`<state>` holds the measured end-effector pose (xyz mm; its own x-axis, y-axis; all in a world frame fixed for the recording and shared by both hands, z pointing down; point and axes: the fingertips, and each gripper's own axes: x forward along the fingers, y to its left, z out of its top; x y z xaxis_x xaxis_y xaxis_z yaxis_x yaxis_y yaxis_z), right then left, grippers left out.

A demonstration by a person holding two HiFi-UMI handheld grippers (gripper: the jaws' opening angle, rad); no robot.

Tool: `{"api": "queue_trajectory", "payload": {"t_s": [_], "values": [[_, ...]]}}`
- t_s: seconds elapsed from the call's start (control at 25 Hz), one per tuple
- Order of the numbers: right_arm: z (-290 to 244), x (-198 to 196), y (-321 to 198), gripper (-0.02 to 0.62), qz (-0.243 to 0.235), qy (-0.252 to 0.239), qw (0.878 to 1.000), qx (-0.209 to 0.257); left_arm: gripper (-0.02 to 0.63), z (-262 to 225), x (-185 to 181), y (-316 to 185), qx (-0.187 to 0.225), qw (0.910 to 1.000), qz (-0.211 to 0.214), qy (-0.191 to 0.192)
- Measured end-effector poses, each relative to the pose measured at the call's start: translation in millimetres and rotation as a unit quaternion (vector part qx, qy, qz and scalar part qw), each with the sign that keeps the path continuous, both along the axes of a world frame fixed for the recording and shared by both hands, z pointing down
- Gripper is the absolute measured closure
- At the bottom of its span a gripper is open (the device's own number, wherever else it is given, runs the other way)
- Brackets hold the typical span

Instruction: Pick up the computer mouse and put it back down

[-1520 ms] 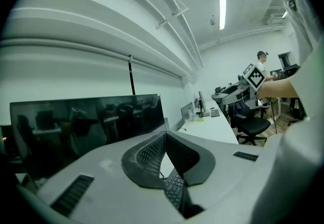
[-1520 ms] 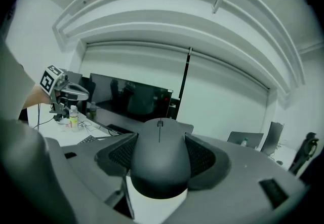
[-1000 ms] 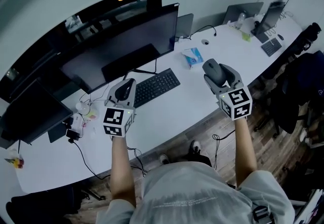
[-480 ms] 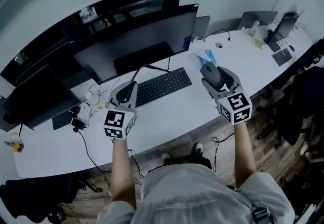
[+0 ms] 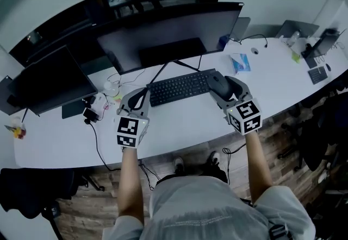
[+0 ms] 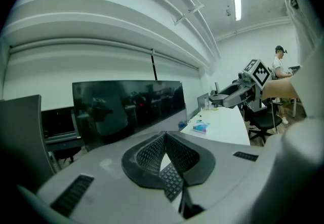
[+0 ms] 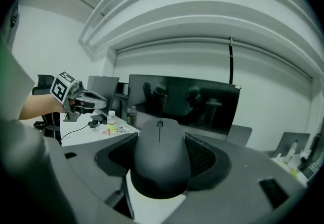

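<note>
A dark grey computer mouse [image 7: 161, 159] sits clamped between the jaws of my right gripper [image 5: 223, 86], held in the air above the white desk [image 5: 179, 125], just right of the black keyboard [image 5: 178, 87]. The same mouse [image 5: 218, 83] shows in the head view at the gripper's front. My left gripper [image 5: 136, 101] hovers left of the keyboard, its jaws closed together with nothing between them. In the left gripper view the black pads [image 6: 174, 154] meet in front of the monitor [image 6: 126, 109].
A large dark monitor [image 5: 168, 38] stands behind the keyboard, a second screen [image 5: 46, 84] at the left. Cables, a small bottle [image 5: 110, 88] and a blue pack [image 5: 240, 63] lie on the desk. A laptop [image 5: 296, 28] stands far right. A person sits in the distance [image 6: 279, 63].
The view has swung right to left, so the desk sits more central. My right gripper with the mouse has come closer to the keyboard's right end. The left gripper holds its place.
</note>
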<state>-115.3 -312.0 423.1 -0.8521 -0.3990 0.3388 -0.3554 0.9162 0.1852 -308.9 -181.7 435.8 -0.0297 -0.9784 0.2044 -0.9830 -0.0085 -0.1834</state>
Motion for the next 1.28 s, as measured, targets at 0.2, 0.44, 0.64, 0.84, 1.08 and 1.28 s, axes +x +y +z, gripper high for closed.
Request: {"api": "queue_trajectory", "payload": {"t_s": [0.2,0.44,0.64,0.84,1.08,1.28], "values": [[45.2,-30.0,13.6,0.306,-0.035,0.022,0.998,-0.040,0.594,31.0,-7.8,12.4,-0.028,0.9995,-0.010,0.002],[108.8,-58.7,24.3,0.306,-0.067,0.064,0.992,-0.084,0.594,67.1,-17.6,19.1,-0.058,0.9978,-0.023,0.023],[159.5,-75.0,33.8,0.305,-0.087,0.098,0.984,-0.118,0.594,97.4,-26.6,26.0,-0.085,0.9947,-0.038,0.043],[208.3,-87.8,46.9,0.305,-0.114,0.134,0.974,-0.141,0.594,126.5,-33.7,35.4,-0.107,0.9909,-0.054,0.061],[262.1,-101.8,56.7,0.305,-0.136,0.173,0.962,-0.162,0.594,160.6,-39.3,40.9,-0.136,0.9854,-0.066,0.080],[296.2,-111.1,55.4,0.305,-0.146,0.202,0.955,-0.164,0.594,176.6,-40.2,38.2,-0.149,0.9827,-0.066,0.087]]}}
